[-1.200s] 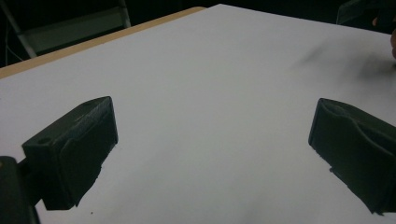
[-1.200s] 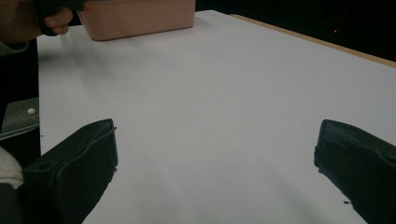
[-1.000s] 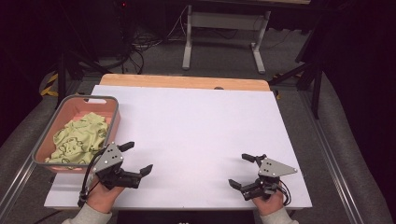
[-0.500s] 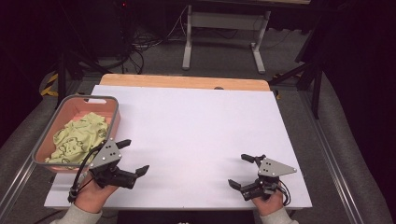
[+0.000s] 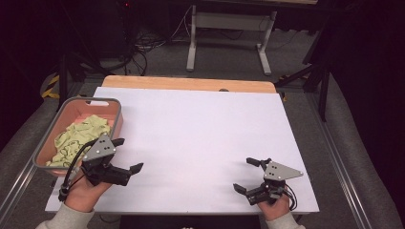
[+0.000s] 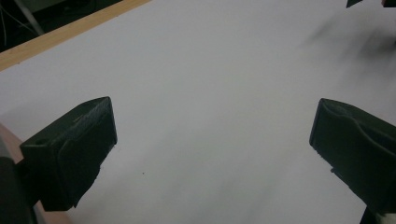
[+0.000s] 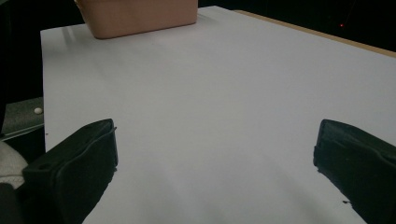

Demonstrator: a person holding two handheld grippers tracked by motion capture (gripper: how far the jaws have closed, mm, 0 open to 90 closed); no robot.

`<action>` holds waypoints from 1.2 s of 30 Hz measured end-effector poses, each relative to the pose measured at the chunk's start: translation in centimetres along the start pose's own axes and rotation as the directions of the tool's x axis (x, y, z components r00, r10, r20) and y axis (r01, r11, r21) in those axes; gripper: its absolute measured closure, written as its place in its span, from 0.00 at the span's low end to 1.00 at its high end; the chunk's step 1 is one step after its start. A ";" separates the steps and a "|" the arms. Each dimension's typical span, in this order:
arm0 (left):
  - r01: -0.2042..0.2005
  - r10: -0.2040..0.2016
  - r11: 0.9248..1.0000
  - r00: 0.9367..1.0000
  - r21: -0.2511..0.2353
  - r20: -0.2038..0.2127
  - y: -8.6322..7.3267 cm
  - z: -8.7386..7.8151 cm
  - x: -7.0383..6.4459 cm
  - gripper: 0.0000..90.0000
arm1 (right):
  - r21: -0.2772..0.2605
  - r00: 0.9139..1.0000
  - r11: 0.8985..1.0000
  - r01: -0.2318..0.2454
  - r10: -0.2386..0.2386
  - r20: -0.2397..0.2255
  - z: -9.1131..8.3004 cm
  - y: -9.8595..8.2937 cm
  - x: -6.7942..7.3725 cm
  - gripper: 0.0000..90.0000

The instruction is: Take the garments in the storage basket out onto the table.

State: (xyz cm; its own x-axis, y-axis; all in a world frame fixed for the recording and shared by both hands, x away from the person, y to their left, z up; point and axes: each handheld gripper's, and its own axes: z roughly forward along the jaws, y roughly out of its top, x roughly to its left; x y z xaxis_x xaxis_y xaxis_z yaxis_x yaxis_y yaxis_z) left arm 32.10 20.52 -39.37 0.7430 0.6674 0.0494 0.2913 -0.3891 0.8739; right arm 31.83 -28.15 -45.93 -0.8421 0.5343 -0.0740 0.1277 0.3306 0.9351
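**A:** What worries you from here?

**B:** The cloth (image 5: 79, 138). It lies crumpled in the pink bin (image 5: 119, 117) at the left edge of the high view, and I judge my left tongs (image 5: 126, 155) are the ones to go for it. They sit at lower left, just beside the bin's near corner. If I swing in low, a jaw could catch the bin wall and shove the bin off the table (image 5: 200, 129), since it already sits at the table's left edge. If I bite too shallow, I may lift only a fold and drag the rest over the rim.

**A:** Anything else?

**B:** The cloth is bunched, so I can't tell where an edge or corner lies. A blind grab could bring it up in a knot.

**A:** How do the left tongs stand?

**B:** Wide apart and holding nothing. In the left gripper view the two jaws sit at the lower corners of the frame with bare white table between them. A sliver of the bin shows at lower left there.

**A:** And the right tongs (image 5: 247, 175)?

**B:** Also spread wide, gripping nothing, hovering at lower right of the high view, well apart from the bin. In the right gripper view I see the bin (image 7: 140, 16) at the top left of the frame, far across the white table.
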 end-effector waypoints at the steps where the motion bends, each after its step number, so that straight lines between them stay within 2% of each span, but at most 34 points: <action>1: -0.003 0.003 1.000 1.000 0.007 -0.003 0.1 -0.1 0.1 0.02 | 0.000 1.000 1.000 0.000 0.000 0.000 0.0 0.0 0.0 0.01; 8: -0.031 0.033 0.998 0.998 0.056 -0.051 0.7 -0.9 1.2 0.02 | 0.004 1.000 1.000 -0.002 0.002 -0.001 0.0 0.0 0.0 0.01; 16: -0.016 0.020 0.996 0.999 0.086 -0.048 1.0 -1.3 2.3 0.02 | 0.006 1.000 1.000 -0.003 0.003 0.000 0.0 0.0 0.0 0.01; 21: -0.021 0.027 0.993 0.998 0.114 -0.055 1.6 -1.2 2.8 0.02 | 0.007 1.000 1.000 -0.006 0.006 -0.001 0.0 -0.1 0.0 0.01; 27: 0.012 -0.002 0.989 0.998 0.145 -0.068 2.1 -1.3 3.8 0.03 | 0.005 1.000 1.000 -0.007 0.007 -0.001 -0.1 -0.1 0.0 0.01; 31: 0.031 -0.021 0.988 0.997 0.149 -0.071 2.2 -1.3 4.6 0.03 | 0.006 1.000 1.000 -0.008 0.008 -0.004 -0.1 -0.1 -0.1 0.01; 36: 0.059 -0.044 0.985 0.995 0.162 -0.095 2.3 -1.4 5.8 0.03 | 0.005 1.000 1.000 -0.008 0.008 -0.006 -0.1 -0.1 -0.1 0.01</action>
State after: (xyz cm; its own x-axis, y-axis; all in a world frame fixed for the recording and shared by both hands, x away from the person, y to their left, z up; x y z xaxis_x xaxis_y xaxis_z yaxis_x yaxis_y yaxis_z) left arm 36.21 24.42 -36.42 0.6691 0.7410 0.0569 0.4280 -0.4468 0.7856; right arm 31.83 -28.27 -45.97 -0.8439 0.5326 -0.0642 0.1375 0.3304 0.9338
